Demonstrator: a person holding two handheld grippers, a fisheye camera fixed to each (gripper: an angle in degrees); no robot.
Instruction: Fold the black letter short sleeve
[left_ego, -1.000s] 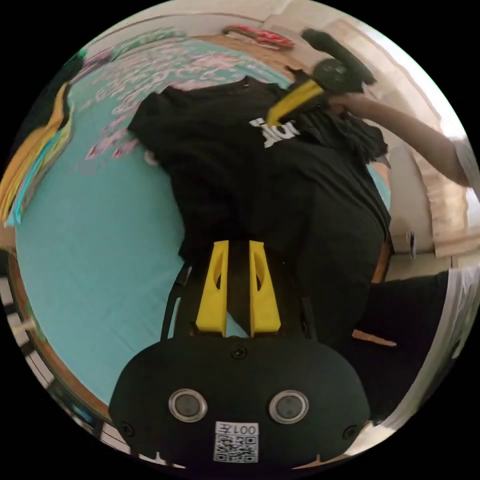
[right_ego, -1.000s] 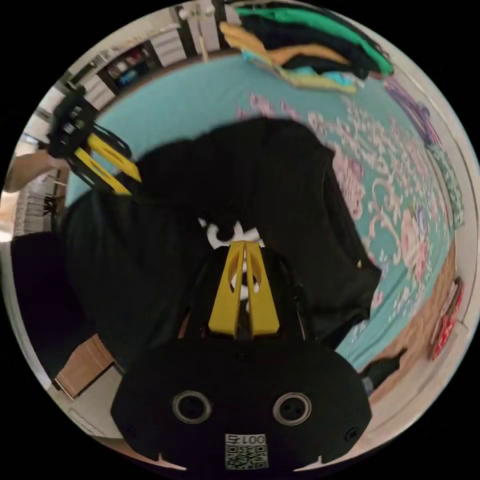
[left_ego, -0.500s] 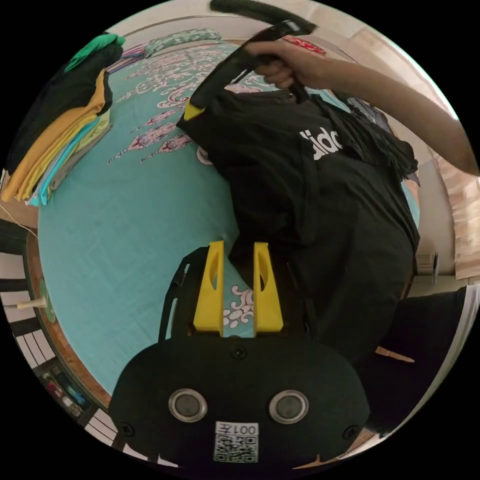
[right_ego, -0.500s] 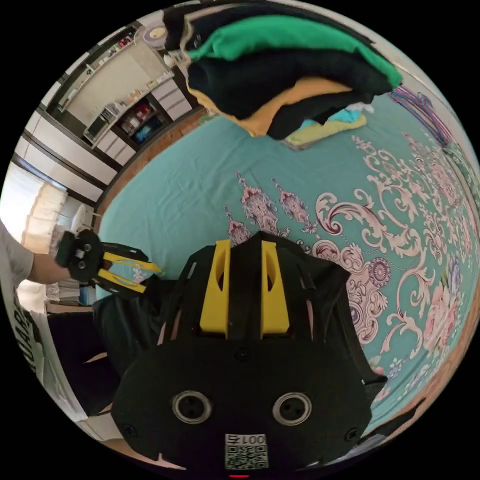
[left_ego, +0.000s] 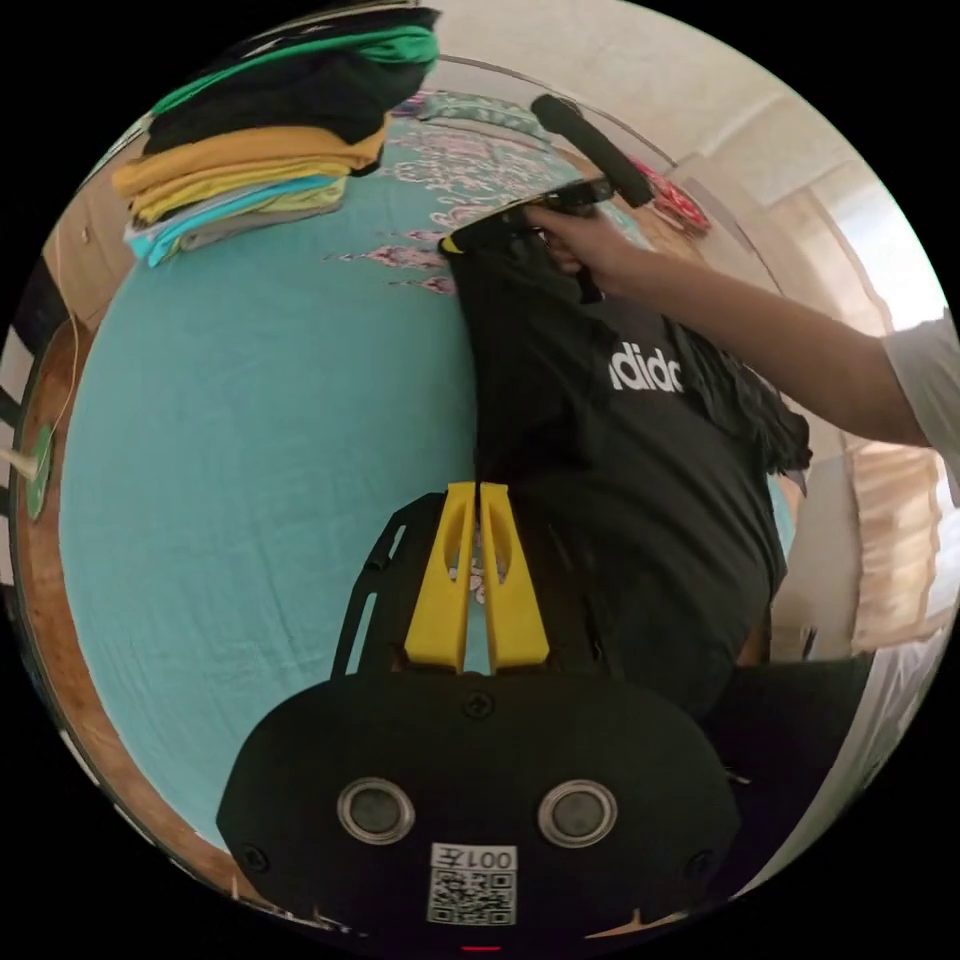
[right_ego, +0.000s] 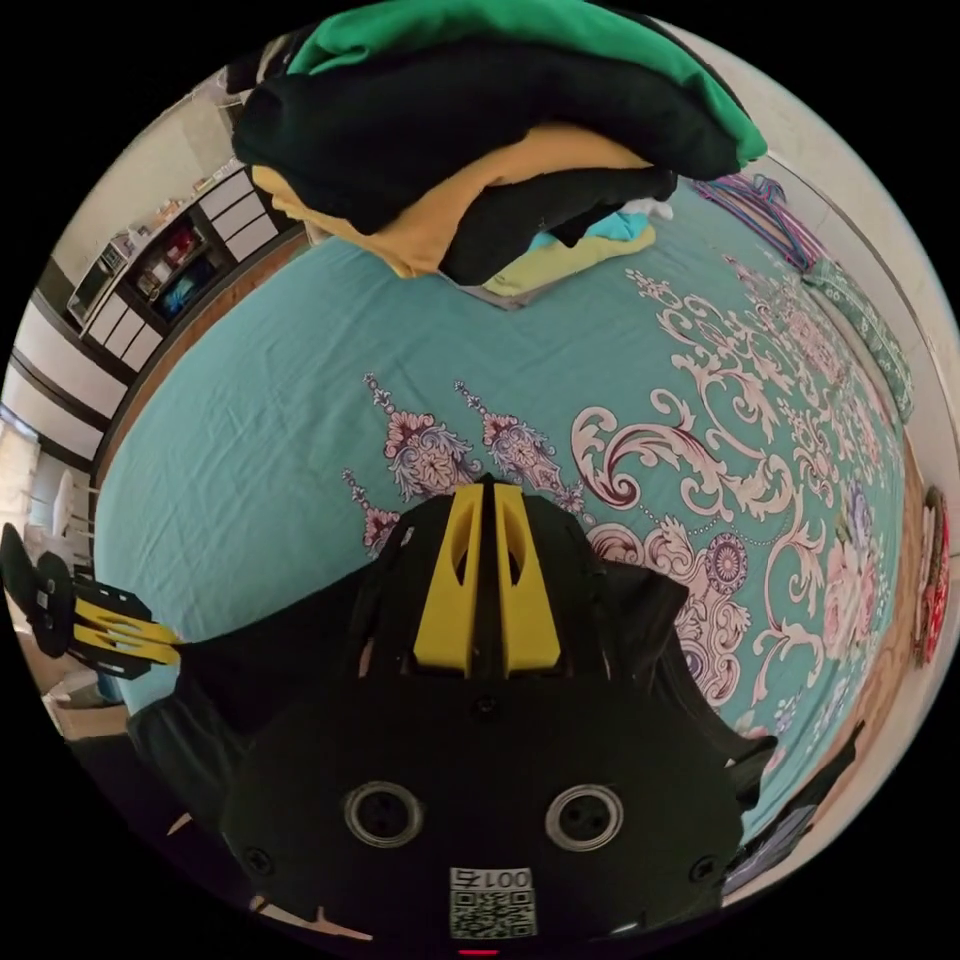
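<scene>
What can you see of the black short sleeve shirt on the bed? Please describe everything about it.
The black short sleeve shirt looks like soft, matte cloth with white letters on its chest. It lies on the teal patterned bed sheet, one side folded over, and its lower part hangs off the bed's edge. The left hand-held gripper is closed at its folded edge, the right hand-held gripper at a far corner. The fold looks straight between them, the far side bunched.
</scene>
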